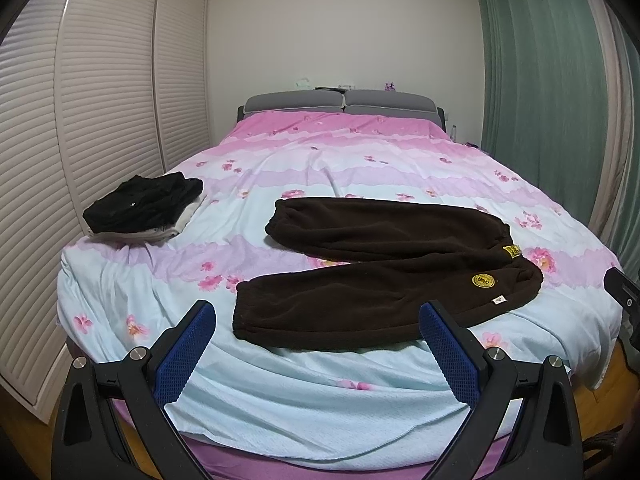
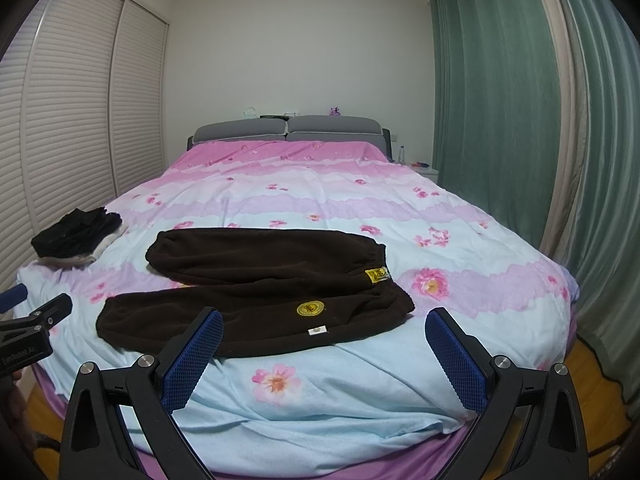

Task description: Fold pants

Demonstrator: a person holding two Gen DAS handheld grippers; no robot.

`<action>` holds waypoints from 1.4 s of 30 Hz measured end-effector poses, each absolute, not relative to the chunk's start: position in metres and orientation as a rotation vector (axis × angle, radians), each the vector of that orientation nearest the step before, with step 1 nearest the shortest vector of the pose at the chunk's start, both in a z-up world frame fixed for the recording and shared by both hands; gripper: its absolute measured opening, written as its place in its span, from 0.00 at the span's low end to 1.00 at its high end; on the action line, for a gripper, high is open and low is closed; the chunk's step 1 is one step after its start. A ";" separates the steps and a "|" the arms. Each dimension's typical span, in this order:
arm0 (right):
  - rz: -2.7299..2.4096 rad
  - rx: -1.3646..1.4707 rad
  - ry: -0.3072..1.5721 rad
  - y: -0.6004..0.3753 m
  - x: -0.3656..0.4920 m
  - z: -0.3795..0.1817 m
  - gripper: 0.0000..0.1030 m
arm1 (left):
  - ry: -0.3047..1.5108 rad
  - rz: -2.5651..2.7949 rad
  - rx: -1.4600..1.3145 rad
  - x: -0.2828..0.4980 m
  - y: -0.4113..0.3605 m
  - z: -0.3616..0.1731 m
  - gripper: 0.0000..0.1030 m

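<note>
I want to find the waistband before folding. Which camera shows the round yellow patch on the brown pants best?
The right wrist view: the round yellow patch sits near the middle, between the open fingers, with the brown pants in full view. The left wrist view shows the same patch farther right, near the picture's stretched side.

folded black clothes [image 1: 142, 202] on floral bedspread [image 1: 360, 160].

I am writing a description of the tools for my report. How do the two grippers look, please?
Both are alike. The left gripper and the right gripper each have two black plastic arms with triangular cut-outs and round silver bolts. Each finger carries a blue pad with a fine mesh texture. White lettering on the left gripper's body shows in the right wrist view, too blurred to read.
</note>
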State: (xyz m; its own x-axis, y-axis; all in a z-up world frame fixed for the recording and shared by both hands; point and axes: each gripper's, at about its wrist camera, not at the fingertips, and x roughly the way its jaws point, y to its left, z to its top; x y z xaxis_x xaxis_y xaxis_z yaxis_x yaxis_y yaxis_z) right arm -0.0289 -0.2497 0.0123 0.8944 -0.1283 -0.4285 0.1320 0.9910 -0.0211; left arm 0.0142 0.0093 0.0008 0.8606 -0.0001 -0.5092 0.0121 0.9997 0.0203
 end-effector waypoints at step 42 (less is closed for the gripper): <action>-0.137 0.035 0.455 -0.251 -0.021 0.009 0.99 | 0.542 -0.011 0.074 0.022 0.002 -0.008 1.00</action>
State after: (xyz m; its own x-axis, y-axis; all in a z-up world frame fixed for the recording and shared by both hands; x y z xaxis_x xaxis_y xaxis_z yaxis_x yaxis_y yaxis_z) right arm -0.0212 -0.2511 0.0095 0.8893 -0.1243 -0.4402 0.1398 0.9902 0.0028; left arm 0.0222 0.0017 -0.0078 0.8569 0.0090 -0.5154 0.0302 0.9973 0.0676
